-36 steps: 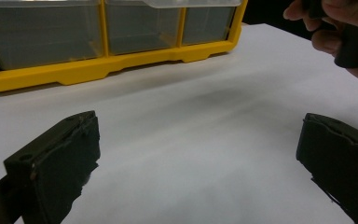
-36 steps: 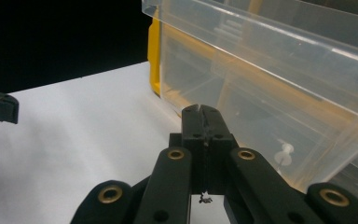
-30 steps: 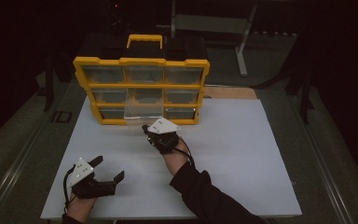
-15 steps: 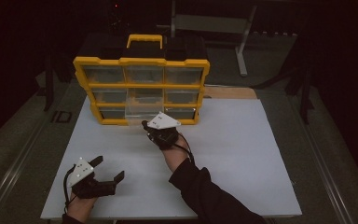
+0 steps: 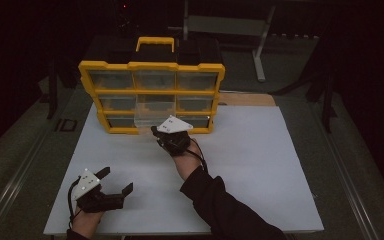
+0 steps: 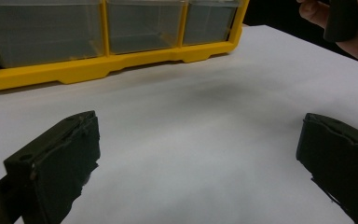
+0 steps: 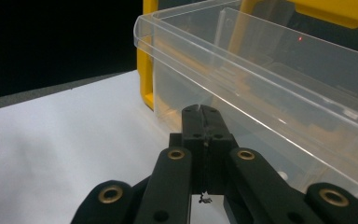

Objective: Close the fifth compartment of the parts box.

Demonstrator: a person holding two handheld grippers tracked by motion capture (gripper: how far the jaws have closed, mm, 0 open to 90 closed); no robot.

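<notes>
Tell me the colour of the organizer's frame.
Yellow frame, holding clear drawers; it shows best in the high view.

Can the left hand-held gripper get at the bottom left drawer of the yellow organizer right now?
Probably yes. The left hand-held gripper is open, and bare white board lies between it and the bottom left drawer. The right hand-held gripper is busy at the clear drawer, off to the side.

White rectangular board (image 5: pixel 260 165) covers the bench; brown cardboard sheet (image 5: pixel 247 99) pokes out past its far edge.

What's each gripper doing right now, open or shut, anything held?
Left gripper: open, nothing between its jaws, above the white board.
Right gripper: shut, at the clear drawer's front; whether it pinches the drawer can't be told.
</notes>
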